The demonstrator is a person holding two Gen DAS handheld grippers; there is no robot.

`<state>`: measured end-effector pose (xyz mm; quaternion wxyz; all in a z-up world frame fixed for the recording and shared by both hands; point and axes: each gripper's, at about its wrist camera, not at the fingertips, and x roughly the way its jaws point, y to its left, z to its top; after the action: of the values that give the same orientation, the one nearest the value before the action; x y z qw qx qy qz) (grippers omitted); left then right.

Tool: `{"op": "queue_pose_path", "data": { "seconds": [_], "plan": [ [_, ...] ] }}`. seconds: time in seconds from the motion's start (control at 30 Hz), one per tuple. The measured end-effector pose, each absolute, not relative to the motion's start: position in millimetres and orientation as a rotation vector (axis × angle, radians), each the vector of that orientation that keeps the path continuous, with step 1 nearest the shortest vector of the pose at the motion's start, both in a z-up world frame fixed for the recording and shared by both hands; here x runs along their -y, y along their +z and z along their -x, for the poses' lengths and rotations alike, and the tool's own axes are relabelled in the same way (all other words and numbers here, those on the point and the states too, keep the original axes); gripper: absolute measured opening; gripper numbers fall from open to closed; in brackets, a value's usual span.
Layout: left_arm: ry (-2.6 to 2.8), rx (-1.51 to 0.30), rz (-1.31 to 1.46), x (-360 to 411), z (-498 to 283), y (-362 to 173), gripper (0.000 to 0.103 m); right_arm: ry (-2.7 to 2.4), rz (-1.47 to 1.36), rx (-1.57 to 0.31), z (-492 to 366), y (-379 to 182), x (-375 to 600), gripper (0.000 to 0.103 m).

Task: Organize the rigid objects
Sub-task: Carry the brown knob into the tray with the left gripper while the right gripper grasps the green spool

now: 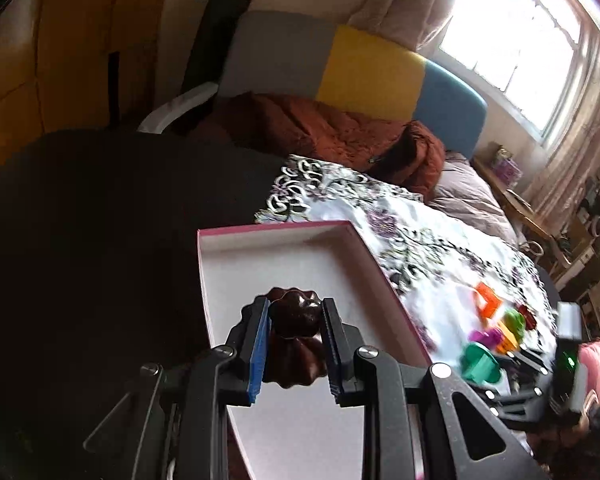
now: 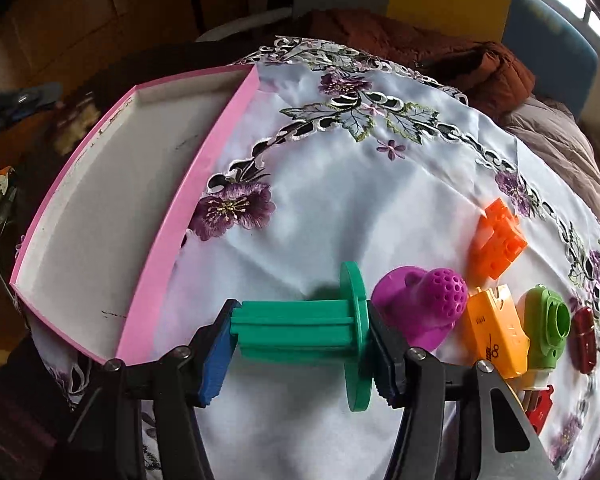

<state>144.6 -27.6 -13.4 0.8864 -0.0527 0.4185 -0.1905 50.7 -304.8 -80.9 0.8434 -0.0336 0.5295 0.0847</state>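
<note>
The left gripper [image 1: 294, 344] is clamped on a dark brown fluted piece [image 1: 296, 316], held above the near half of the pink box [image 1: 274, 229], whose white floor lies bare beneath and ahead of it; the right gripper [image 2: 300, 352] squeezes a green spool [image 2: 300, 330] end to end, low over the cloth-covered surface [image 2: 340, 200], with the box off to its left; a purple piece [image 2: 420, 304], orange block [image 2: 498, 238] and other small parts lie just to its right. To place well, I judge the brown piece should go down until nearly touching the floor before the jaws part; a far corner spot would leave room; the spool needs lifting over the pink wall.
</note>
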Motion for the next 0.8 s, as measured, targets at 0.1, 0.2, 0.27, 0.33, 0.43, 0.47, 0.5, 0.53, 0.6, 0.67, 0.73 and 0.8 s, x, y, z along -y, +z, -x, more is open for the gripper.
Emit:
{"op": "queue_pose_path", "data": {
  "seconds": [0.1,0.2,0.27,0.33,0.43,0.47,0.5,0.53,0.6,0.67,0.73,0.8],
  "plan": [
    [-0.366,-0.872,0.093,30.9,-165.7,-20.2,0.024,0.172,0.076,-1.116,-49.6,-79.5,304.6,0.059],
    [-0.358,-0.865,0.065,36.7,-184.8,-21.7,0.023,0.168,0.079,-1.115,-49.3,-79.0,304.2,0.060],
    [-0.349,-0.866,0.034,43.2,-195.7,-23.7,0.023,0.166,0.083,-1.114,-49.6,-78.8,304.2,0.060],
    [-0.337,-0.876,0.036,44.2,-202.9,-25.1,0.023,0.165,0.089,-1.114,-49.8,-79.0,304.1,0.060],
    [-0.326,-0.844,0.056,36.2,-200.8,-14.8,0.023,0.162,0.090,-1.114,-49.9,-78.9,304.6,0.060],
    [-0.329,-0.843,0.060,33.7,-198.8,-12.3,0.023,0.163,0.093,-1.115,-49.9,-79.2,304.2,0.060],
    [-0.330,-0.839,0.064,31.1,-195.9,-9.9,0.023,0.164,0.097,-1.115,-49.8,-79.3,303.7,0.060],
    [-0.319,-0.834,0.062,27.8,-191.4,-7.9,0.023,0.163,0.103,-1.115,-49.9,-79.7,303.0,0.059],
    [-0.294,-0.836,0.061,21.2,-180.4,-6.9,0.023,0.161,0.105,-1.115,-49.8,-79.7,302.6,0.059],
    [-0.284,-0.834,0.054,18.0,-166.5,-8.7,0.024,0.160,0.106,-1.117,-49.8,-80.0,302.5,0.059],
    [-0.279,-0.837,0.036,17.1,-147.3,-13.5,0.024,0.152,0.115,-1.124,-49.7,-81.6,302.1,0.060],
    [-0.272,-0.843,0.032,17.2,-132.0,-17.6,0.025,0.150,0.122,-1.121,-49.1,-81.7,301.7,0.060]
  ]
}}
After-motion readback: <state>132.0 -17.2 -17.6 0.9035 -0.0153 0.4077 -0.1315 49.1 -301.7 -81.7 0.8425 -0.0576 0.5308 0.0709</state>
